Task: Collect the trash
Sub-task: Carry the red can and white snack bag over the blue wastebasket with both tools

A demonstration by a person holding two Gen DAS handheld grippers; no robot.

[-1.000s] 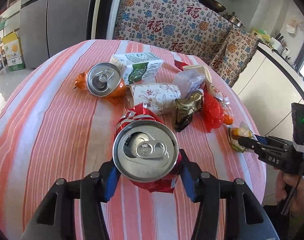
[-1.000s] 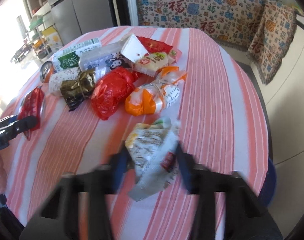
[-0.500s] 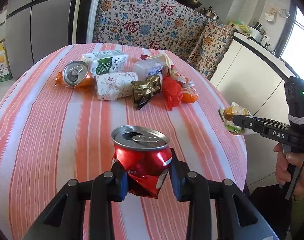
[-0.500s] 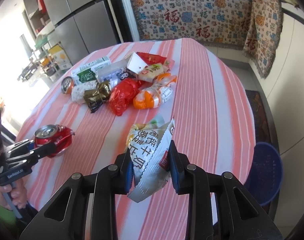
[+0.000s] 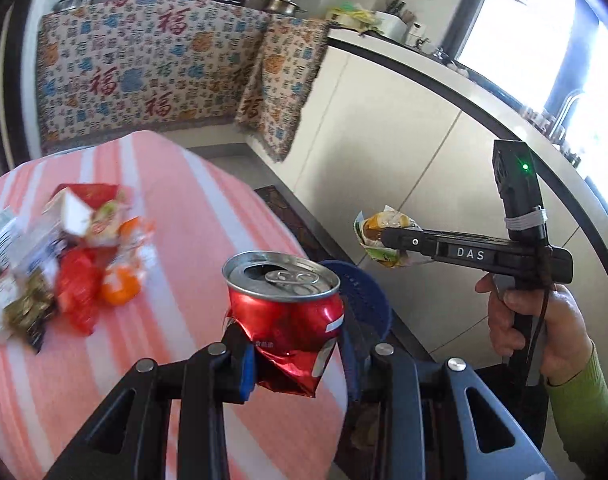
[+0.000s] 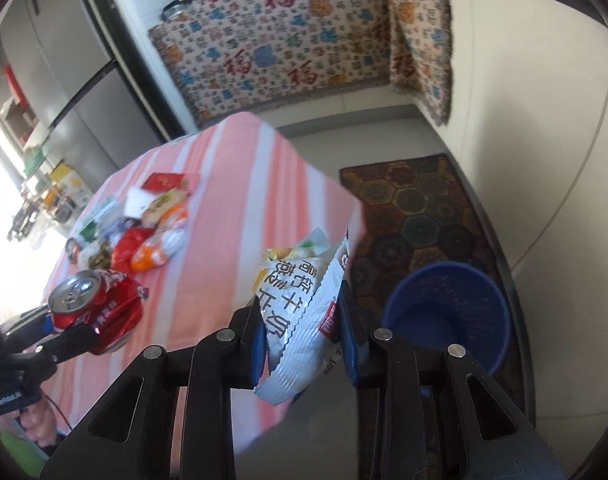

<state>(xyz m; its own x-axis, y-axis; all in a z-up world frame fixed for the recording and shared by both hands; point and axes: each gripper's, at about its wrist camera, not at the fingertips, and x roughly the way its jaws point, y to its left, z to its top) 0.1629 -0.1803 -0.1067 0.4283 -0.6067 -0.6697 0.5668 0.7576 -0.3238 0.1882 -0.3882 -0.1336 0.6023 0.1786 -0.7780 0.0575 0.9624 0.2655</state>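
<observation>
The round table under its pink-and-white striped cloth [image 6: 224, 208] carries the remaining heap of mixed wrappers and cartons [image 6: 140, 232]; beside it on the floor stands the round blue plastic bin [image 6: 447, 312]. Your left gripper [image 5: 292, 356] has its jaws clamped on the crushed red aluminium drink can [image 5: 288, 312], held above the table's edge. Your right gripper [image 6: 304, 344], stamped "DAS" on its side, pinches the white crinkled snack packet printed with Chinese characters [image 6: 300, 308] near the bin.
</observation>
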